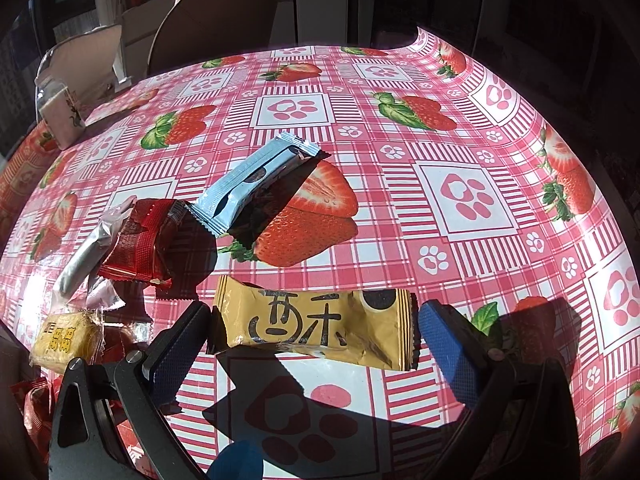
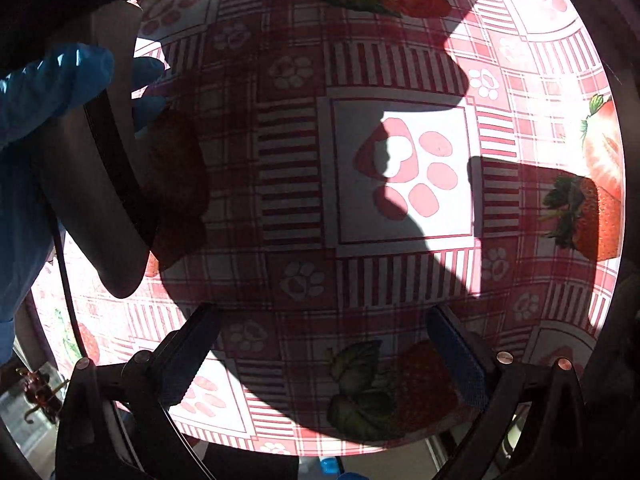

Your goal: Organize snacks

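the long tan foil snack packet (image 1: 316, 326) lies sideways between the wide-apart fingers of the left hand-held gripper (image 1: 314, 334), low in the frame.

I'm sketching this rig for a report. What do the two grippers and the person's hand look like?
Both the left gripper and the right gripper have black angular frames with silver rivets and two fingers faced with textured blue pads. The hand wears a glossy blue glove, and a thin black cable runs below it.
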Motion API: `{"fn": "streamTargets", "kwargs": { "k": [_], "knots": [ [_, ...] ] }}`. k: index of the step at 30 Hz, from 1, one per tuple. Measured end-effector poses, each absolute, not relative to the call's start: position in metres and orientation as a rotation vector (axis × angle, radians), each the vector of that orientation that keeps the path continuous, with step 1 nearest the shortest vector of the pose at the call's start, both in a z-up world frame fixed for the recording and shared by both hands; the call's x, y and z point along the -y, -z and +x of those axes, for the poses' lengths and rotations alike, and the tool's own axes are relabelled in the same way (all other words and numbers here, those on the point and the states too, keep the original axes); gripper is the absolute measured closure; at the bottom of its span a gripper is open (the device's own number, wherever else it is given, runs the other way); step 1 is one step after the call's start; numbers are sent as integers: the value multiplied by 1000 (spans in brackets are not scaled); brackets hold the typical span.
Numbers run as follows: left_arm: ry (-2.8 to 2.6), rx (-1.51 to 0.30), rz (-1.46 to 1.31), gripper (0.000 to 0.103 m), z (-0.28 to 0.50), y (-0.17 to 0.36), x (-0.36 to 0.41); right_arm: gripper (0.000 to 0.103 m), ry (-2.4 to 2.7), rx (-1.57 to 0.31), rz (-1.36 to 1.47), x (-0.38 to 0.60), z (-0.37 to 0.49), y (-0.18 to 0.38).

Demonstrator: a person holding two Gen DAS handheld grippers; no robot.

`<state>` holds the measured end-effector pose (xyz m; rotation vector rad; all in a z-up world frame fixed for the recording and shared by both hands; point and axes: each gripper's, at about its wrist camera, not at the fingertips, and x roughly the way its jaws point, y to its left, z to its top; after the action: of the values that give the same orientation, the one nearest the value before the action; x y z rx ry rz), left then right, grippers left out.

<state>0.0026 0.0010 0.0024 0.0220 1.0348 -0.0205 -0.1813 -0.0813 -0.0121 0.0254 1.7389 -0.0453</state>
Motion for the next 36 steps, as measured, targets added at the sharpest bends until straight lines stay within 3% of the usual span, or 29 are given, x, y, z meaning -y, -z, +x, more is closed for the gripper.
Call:
{"fn": "streamTargets", "kwargs": {
  "k": [7,15,25,32,36],
  "knots": [
    [175,-1327,64,0,22,-6,5,0,49,-1714,22,82,-168,17],
    [236,-1222,142,0,-45,-92,-54,0,25,-1691,39,81,-190,5],
    [143,-1497,106,0,-160,-20,-183,0,85,-1777,77,80,-194,-2],
    [84,-1443,113,0,-127,-9,-227,0,-22,-1731,45,29,-181,-35],
    [123,-1420,-18,0,-108,-33,-245,0,-58,-1675,21,1,-157,-51]
  ]
}}
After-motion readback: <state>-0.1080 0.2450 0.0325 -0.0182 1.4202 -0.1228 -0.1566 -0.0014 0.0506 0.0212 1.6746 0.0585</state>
